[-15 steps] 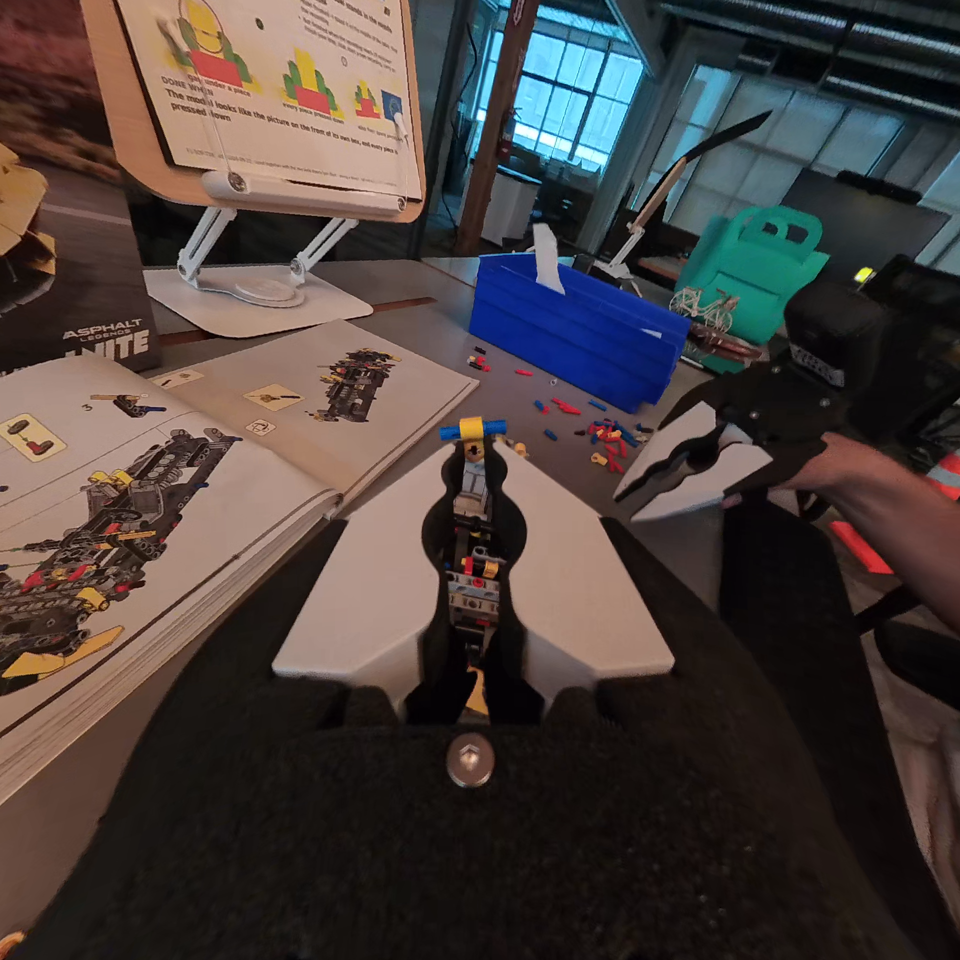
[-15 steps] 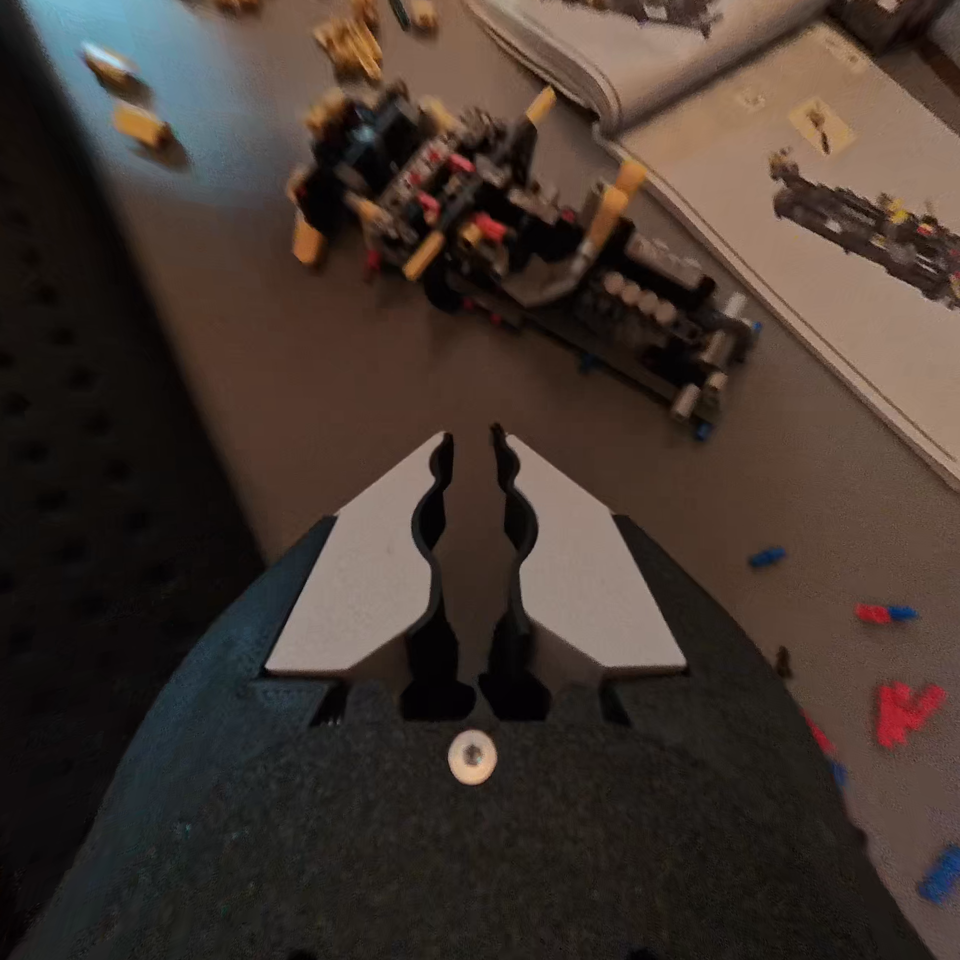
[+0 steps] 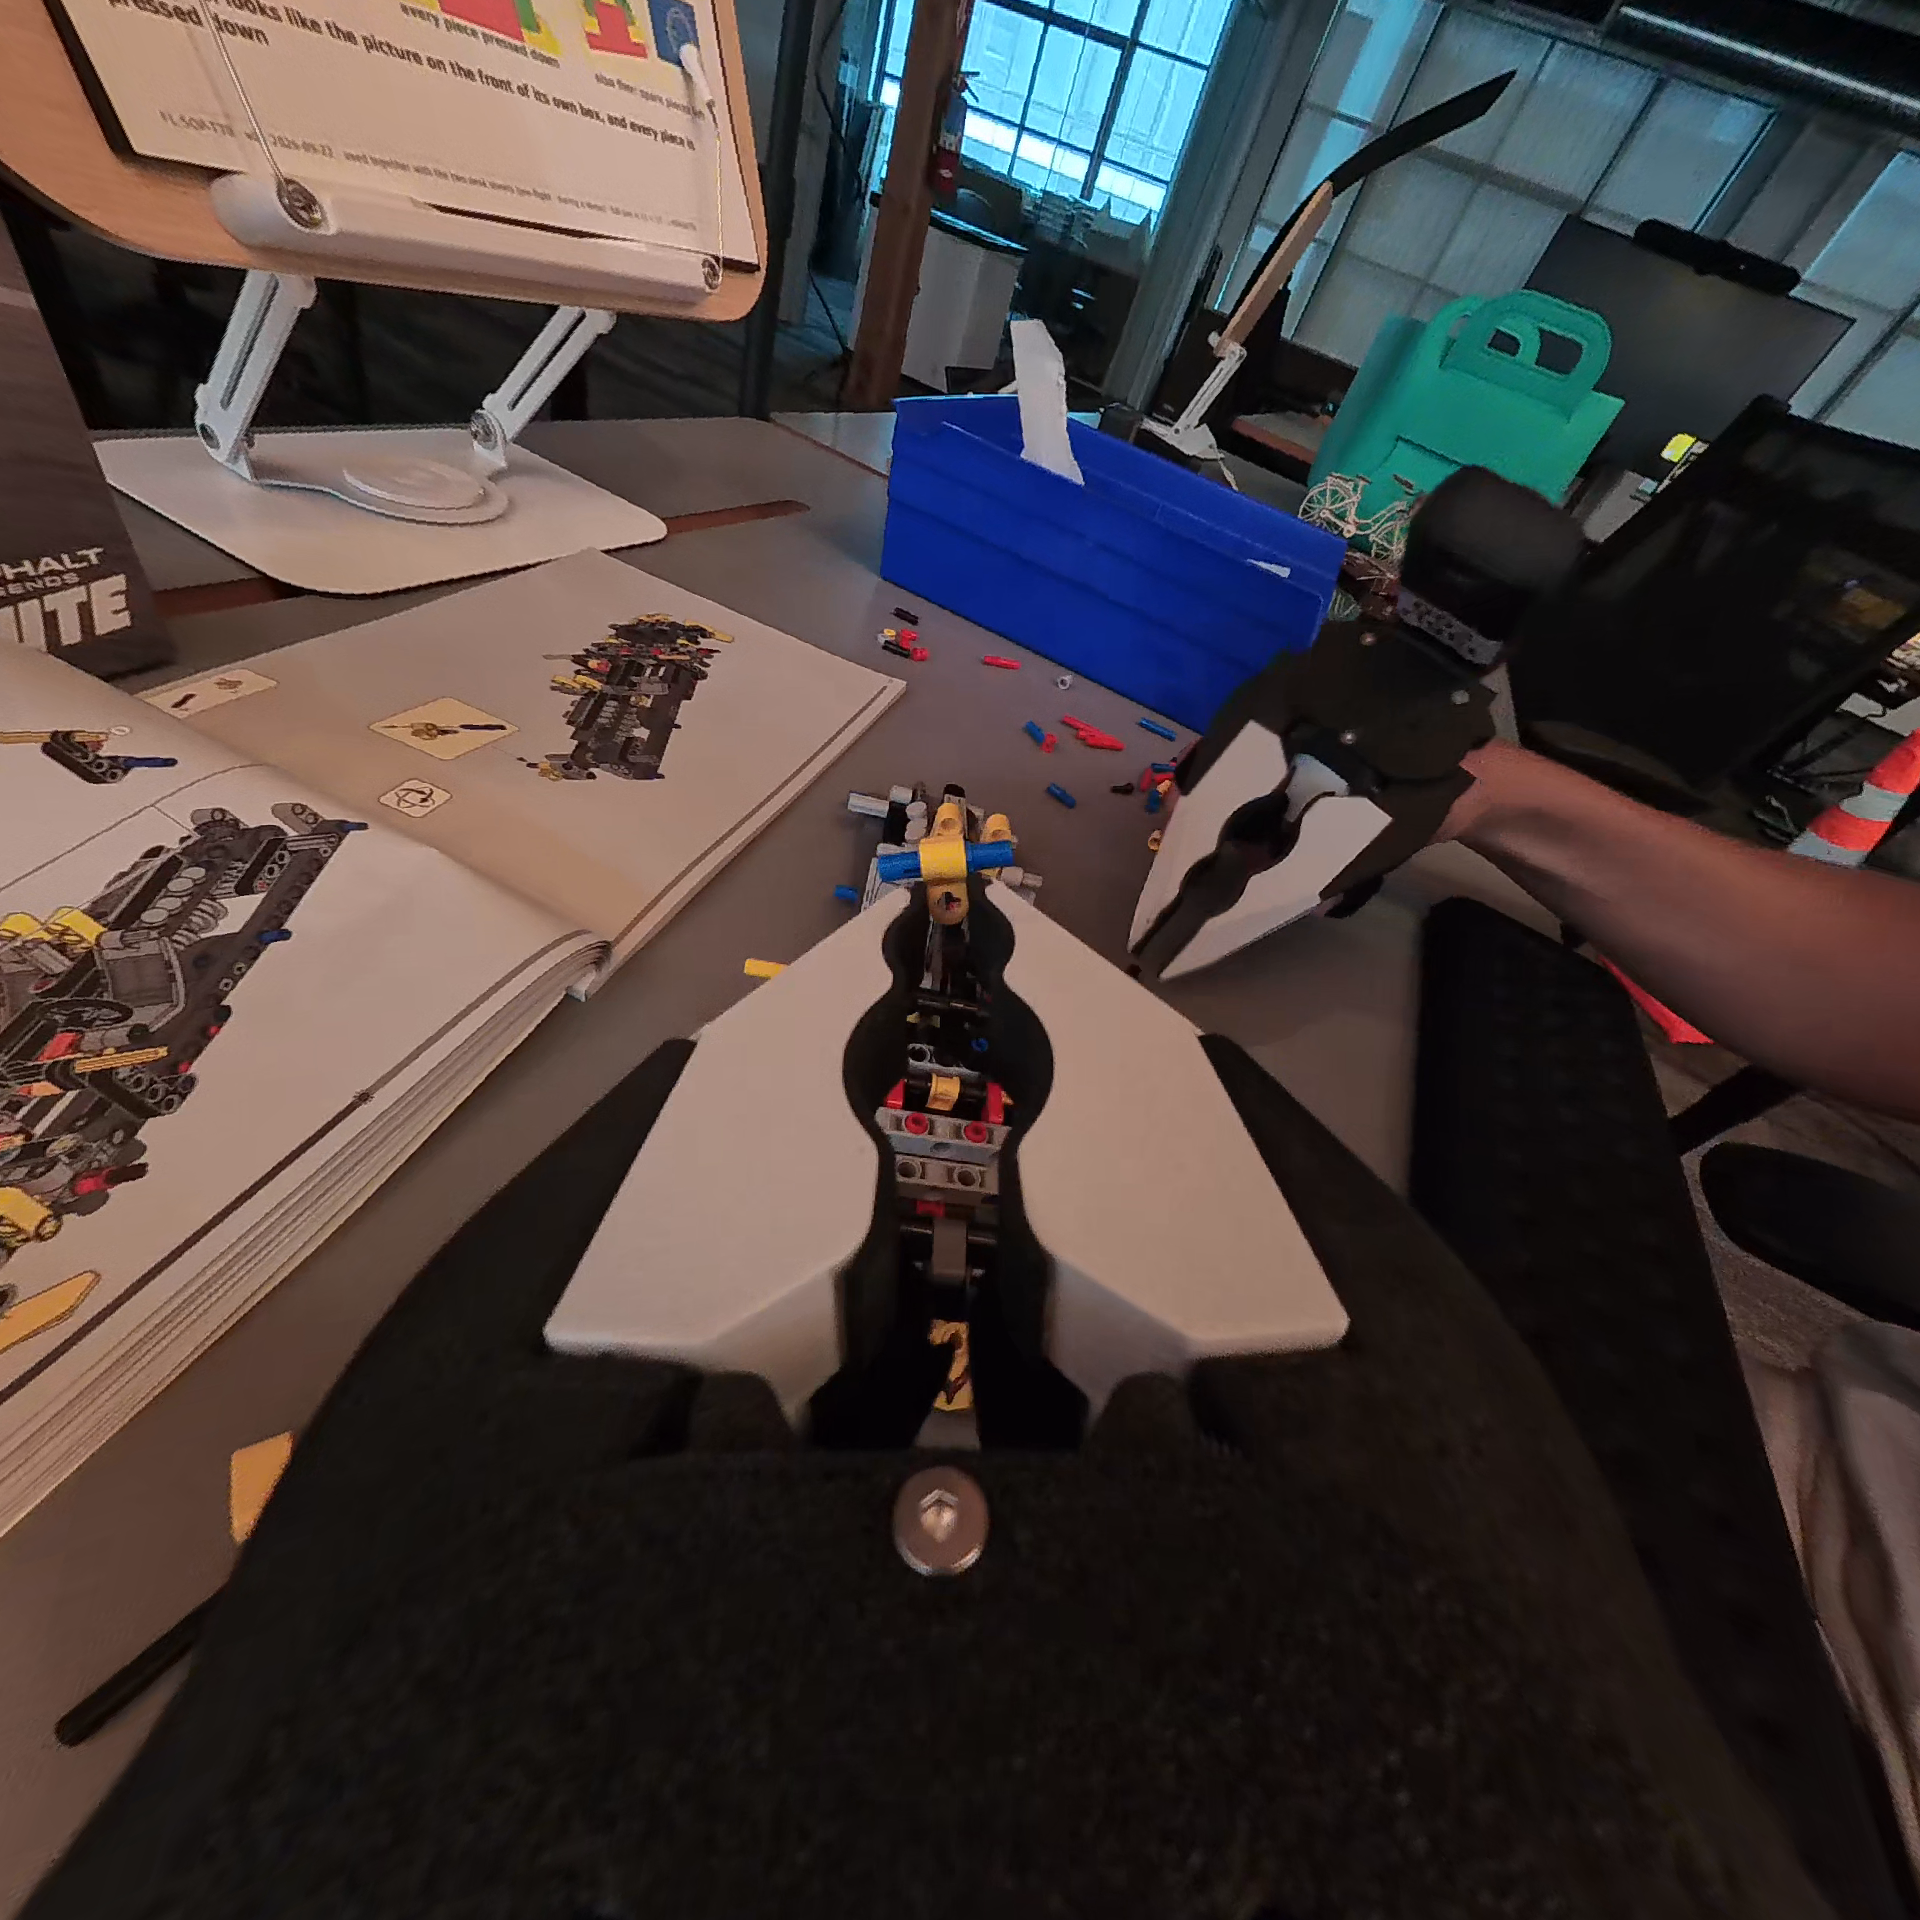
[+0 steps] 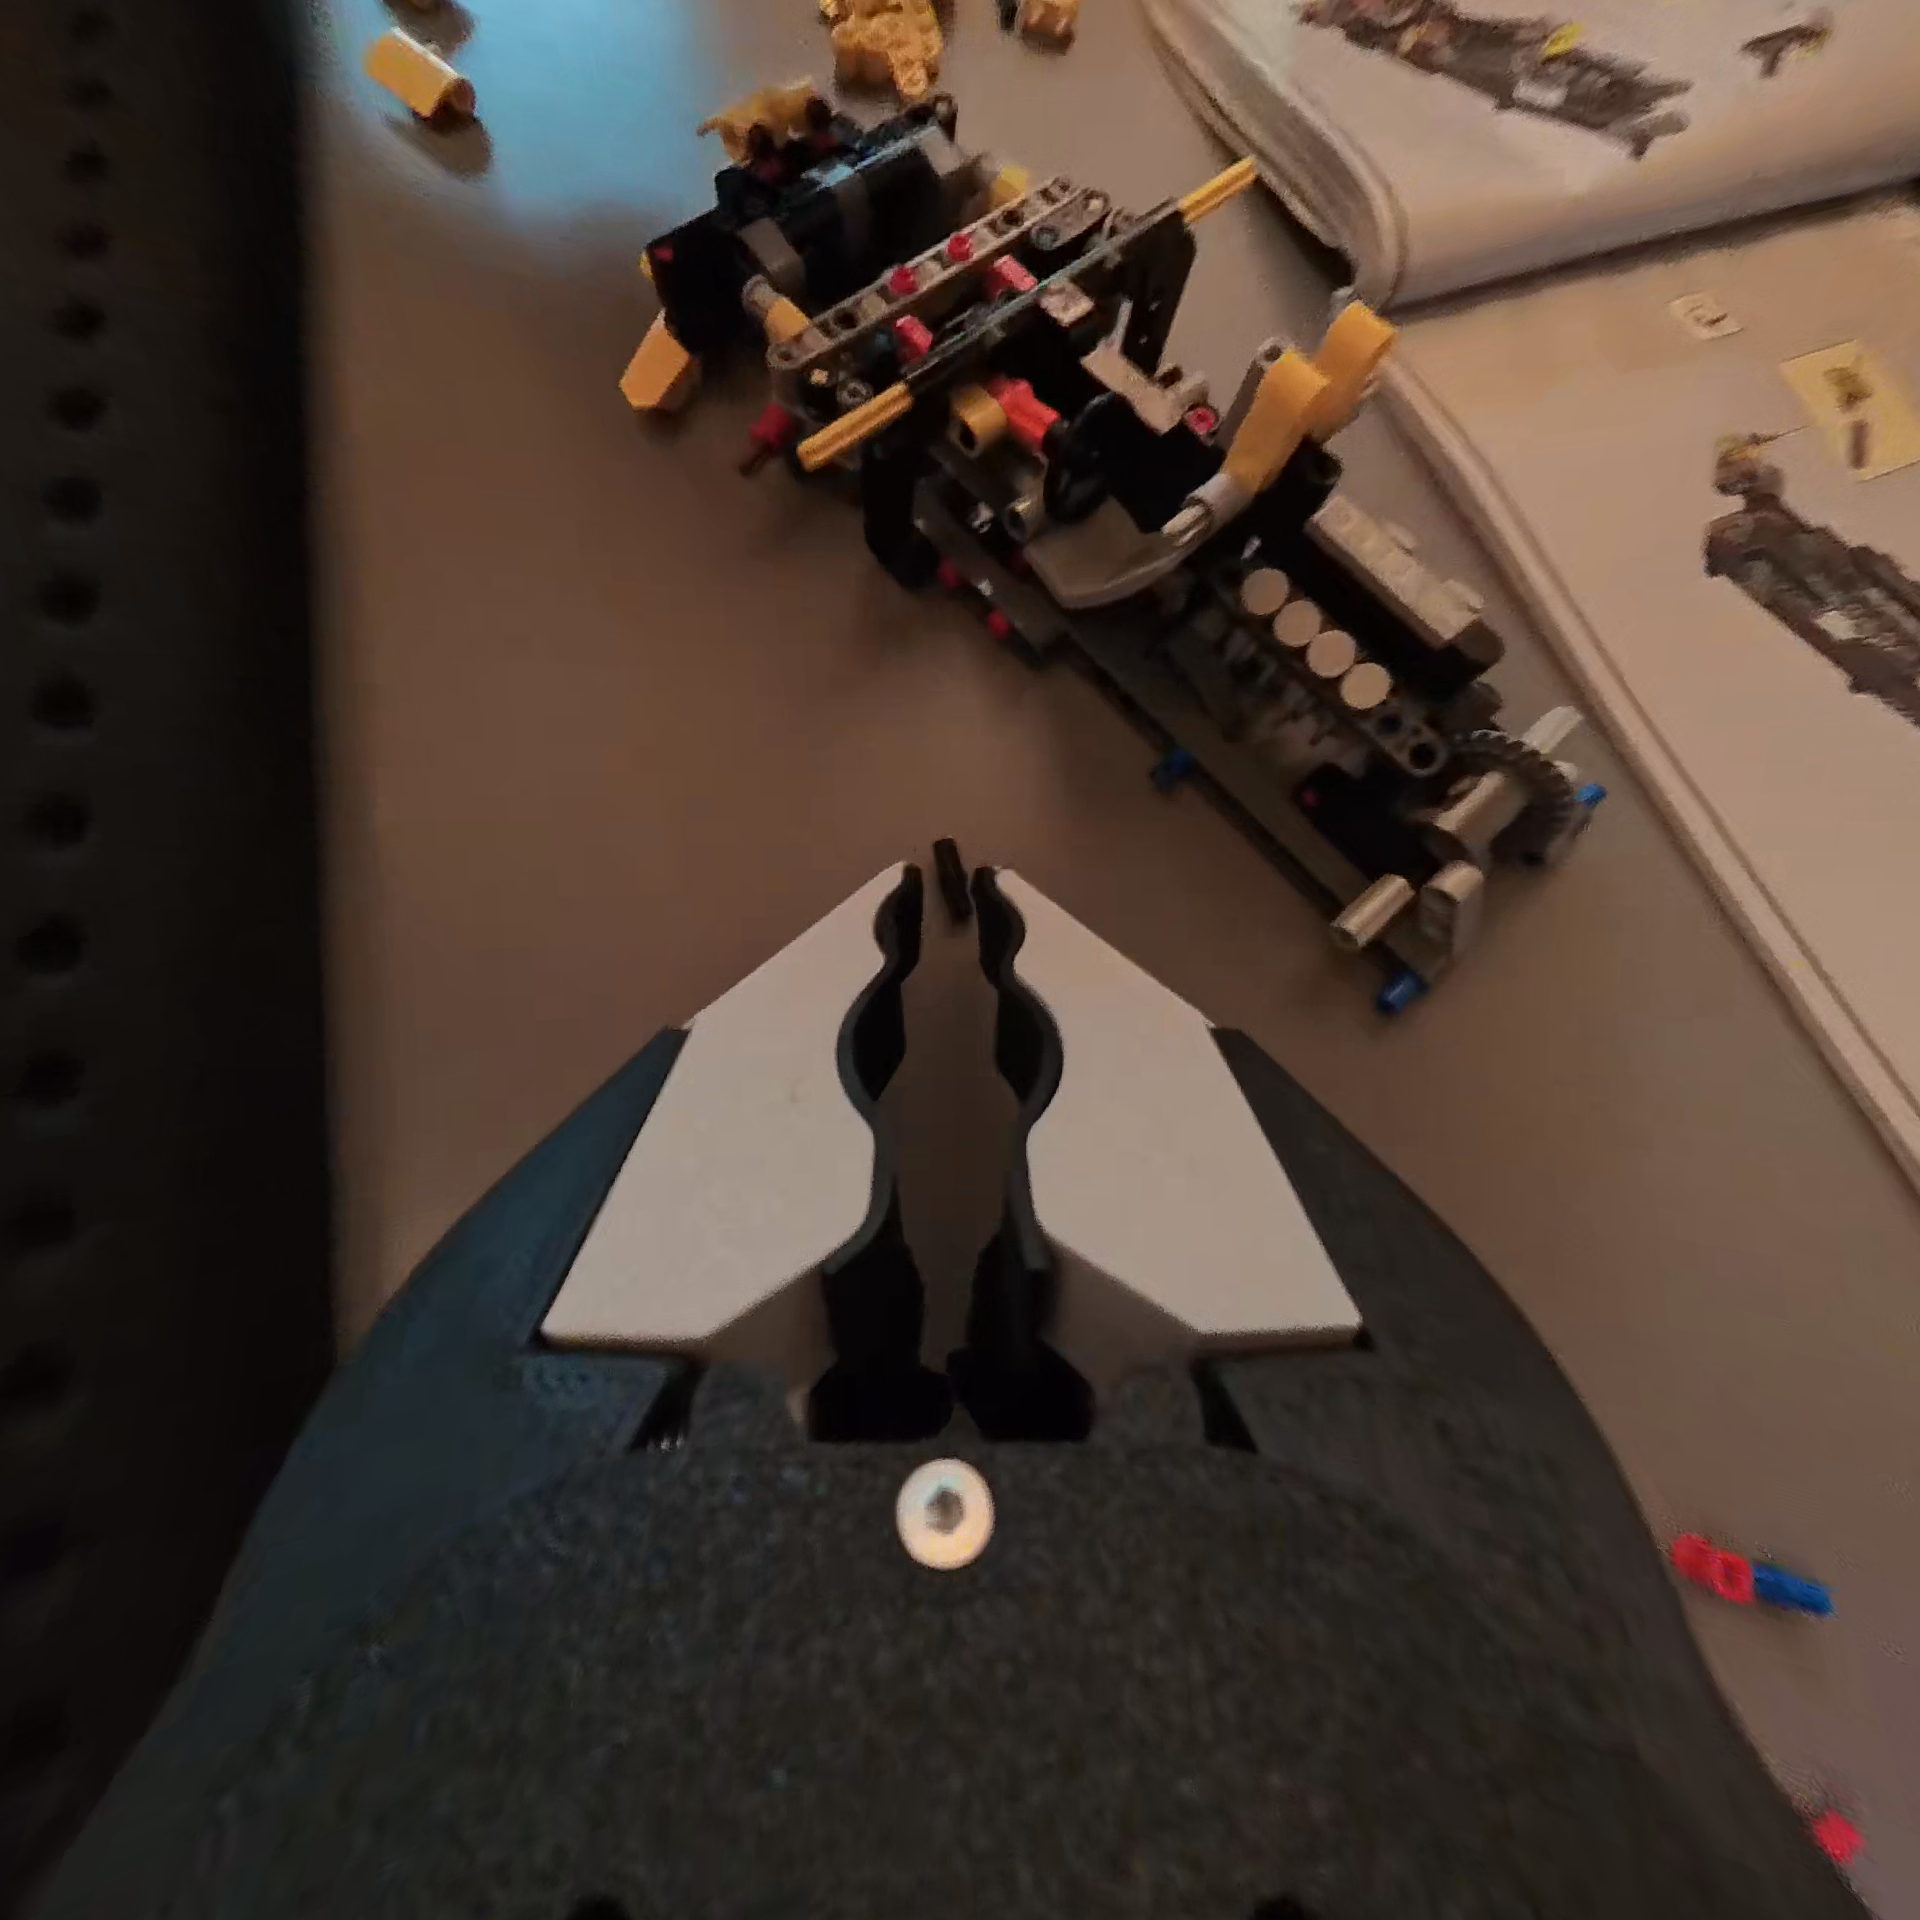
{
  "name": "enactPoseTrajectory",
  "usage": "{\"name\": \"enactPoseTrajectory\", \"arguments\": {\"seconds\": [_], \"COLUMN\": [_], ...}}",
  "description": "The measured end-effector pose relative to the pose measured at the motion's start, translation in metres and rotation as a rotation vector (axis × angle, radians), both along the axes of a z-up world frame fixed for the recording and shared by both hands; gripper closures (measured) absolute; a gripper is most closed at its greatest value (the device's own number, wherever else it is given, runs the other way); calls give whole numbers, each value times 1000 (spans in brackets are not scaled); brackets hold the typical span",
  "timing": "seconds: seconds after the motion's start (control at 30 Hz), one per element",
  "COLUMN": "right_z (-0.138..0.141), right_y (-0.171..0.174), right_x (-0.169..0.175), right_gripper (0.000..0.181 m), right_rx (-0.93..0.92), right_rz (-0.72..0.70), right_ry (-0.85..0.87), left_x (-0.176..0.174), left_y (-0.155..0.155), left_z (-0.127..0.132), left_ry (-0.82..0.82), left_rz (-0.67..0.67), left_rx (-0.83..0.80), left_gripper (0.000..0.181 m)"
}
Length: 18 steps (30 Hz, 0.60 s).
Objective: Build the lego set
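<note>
1. Left wrist view. The left gripper (image 3: 940,904) points toward 12 o'clock over the grey table (image 3: 790,582). Its white fingers stand apart with a slim gap.
2. The part-built lego model (image 3: 940,1132), black and grey with red and yellow bits, shows through that gap. A yellow-and-blue cross piece sits right at the tips. I cannot tell from here whether the fingers touch it.
3. At 9 o'clock, the open instruction book (image 3: 312,935) lies flat. At 11 o'clock, a white stand (image 3: 384,499) holds up a printed sheet.
4. At 1 o'clock, a blue bin (image 3: 1091,582). Loose red and blue pins (image 3: 1091,732) are scattered on the table in front of it.
5. At 2 o'clock, the right gripper (image 3: 1153,951) is tipped down toward the table, tips near the model's far end. A person's forearm (image 3: 1662,914) comes in from 3 o'clock.
6. Right wrist view. The right gripper (image 4: 948,883) aims at 12 o'clock, low over the table (image 4: 571,727). There is a narrow gap between its fingers.
7. A small black pin (image 4: 950,878) sits at the tips, inside that gap. I cannot tell whether it is pinched or lying free.
8. The lego model (image 4: 1091,468) lies on the table at 1 o'clock, running diagonally. Nothing clamps it in this view.
9. The instruction book (image 4: 1714,520) is at 2 o'clock, just beside the model. There are yellow pieces (image 4: 421,88) at 11 o'clock and a red-and-blue pin (image 4: 1751,1584) at 4 o'clock.
</note>
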State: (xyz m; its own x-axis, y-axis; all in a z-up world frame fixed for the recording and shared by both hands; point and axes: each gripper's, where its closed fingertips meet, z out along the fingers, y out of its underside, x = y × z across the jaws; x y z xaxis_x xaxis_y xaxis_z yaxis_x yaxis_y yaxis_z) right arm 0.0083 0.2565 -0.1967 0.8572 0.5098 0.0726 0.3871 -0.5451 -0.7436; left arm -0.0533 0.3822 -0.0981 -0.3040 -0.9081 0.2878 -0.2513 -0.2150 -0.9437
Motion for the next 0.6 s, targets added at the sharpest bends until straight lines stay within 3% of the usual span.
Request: {"name": "enactPoseTrajectory", "arguments": {"seconds": [0.23, 0.4, 0.47, 0.6], "right_z": [-10, -2, 11, 23], "right_y": [5, -6, -30, -113], "right_x": [3, 9, 19, 49], "right_gripper": [176, 177, 177, 177], "right_rx": [-51, -157, -307, -770], "right_rz": [13, -23, -71, -227], "right_ry": [-3, -47, -140, -253], "left_x": [0, -2, -2, -3], "left_y": [-4, -8, -8, -10], "left_z": [2, 3, 4, 10], "left_ry": [-4, -9, -11, -25], "left_rz": [-19, -30, -30, -40], "left_rx": [3, 14, 19, 15], "left_gripper": [173, 173, 173, 173]}}
